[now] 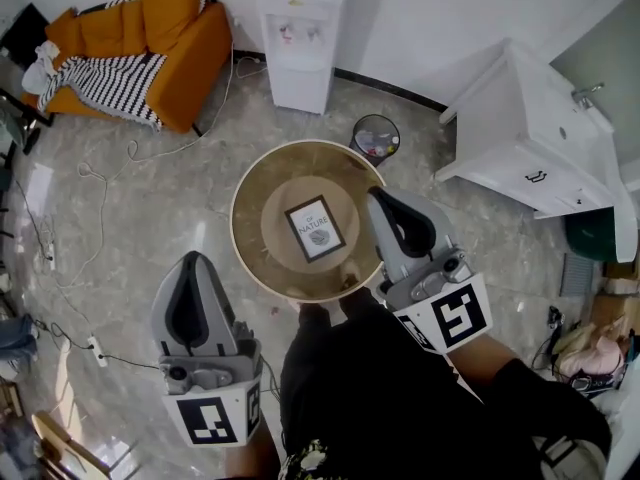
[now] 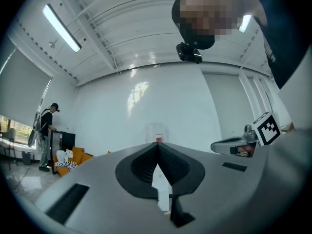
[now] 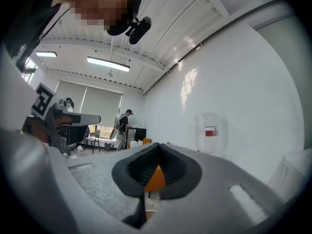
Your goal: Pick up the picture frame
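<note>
A small black picture frame (image 1: 316, 229) with a white print lies flat on the middle of a round glass-topped table (image 1: 243, 196). My left gripper (image 1: 194, 259) is shut and empty, off the table's near-left edge and over the floor. My right gripper (image 1: 377, 194) is also shut and empty, with its tip above the table's right rim, just right of the frame. Both gripper views look level across the room, with the jaws closed together at the left gripper (image 2: 157, 146) and the right gripper (image 3: 156, 147). Neither of those views shows the frame.
A white water dispenser (image 1: 300, 38) stands by the far wall, with an orange sofa (image 1: 150, 38) to its left. A dark waste bin (image 1: 375, 136) sits behind the table and a white cabinet (image 1: 530, 138) to the right. Cables trail over the floor at left. A person (image 2: 46, 135) stands far off.
</note>
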`<act>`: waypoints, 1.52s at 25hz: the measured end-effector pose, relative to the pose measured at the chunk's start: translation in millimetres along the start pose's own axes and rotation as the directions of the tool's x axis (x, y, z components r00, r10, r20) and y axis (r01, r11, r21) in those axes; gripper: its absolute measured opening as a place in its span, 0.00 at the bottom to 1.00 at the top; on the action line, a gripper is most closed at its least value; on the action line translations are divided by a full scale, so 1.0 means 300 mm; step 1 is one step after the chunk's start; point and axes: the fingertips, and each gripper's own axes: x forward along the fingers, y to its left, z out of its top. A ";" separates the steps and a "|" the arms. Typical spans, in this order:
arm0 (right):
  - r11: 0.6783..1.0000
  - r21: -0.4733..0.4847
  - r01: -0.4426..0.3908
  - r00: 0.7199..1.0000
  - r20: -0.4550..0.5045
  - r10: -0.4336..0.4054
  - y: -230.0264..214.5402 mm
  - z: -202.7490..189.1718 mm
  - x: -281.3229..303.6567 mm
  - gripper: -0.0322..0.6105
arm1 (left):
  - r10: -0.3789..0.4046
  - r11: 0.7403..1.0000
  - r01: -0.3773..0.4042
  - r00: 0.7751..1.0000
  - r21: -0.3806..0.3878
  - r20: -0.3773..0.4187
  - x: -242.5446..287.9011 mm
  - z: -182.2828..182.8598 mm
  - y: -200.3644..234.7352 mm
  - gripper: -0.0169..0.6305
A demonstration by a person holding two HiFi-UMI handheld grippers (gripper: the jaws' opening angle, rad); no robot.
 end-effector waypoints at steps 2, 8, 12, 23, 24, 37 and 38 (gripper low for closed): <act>1.000 0.006 -0.023 1.000 0.014 0.023 -0.023 0.006 0.019 0.05 | 0.028 1.000 -0.028 0.999 0.007 -0.015 0.012 -0.004 -0.007 0.05; 0.995 -0.005 -0.097 0.995 0.033 0.097 -0.129 -0.003 0.053 0.05 | 0.079 0.996 -0.079 0.996 0.032 -0.029 0.085 -0.032 -0.089 0.05; 0.991 0.012 -0.134 0.991 0.033 0.133 -0.209 -0.024 0.063 0.05 | 0.109 0.994 -0.107 0.992 0.023 -0.066 0.134 -0.041 -0.162 0.05; 0.969 0.086 -0.231 0.972 -0.026 0.234 -0.254 -0.217 0.136 0.05 | 0.135 0.991 -0.130 0.976 0.040 -0.169 0.213 -0.224 -0.201 0.05; 0.967 0.101 -0.232 0.971 -0.038 0.237 -0.249 -0.249 0.146 0.05 | 0.116 0.993 -0.112 0.975 0.034 -0.187 0.225 -0.260 -0.202 0.05; 0.963 0.183 -0.196 0.935 -0.261 0.240 -0.214 -0.671 0.178 0.05 | -0.046 0.989 0.004 0.958 -0.146 -0.281 0.368 -0.673 -0.242 0.05; 0.962 0.184 -0.200 0.931 -0.270 0.245 -0.205 -0.699 0.178 0.05 | -0.053 0.989 0.010 0.957 -0.149 -0.285 0.369 -0.702 -0.244 0.05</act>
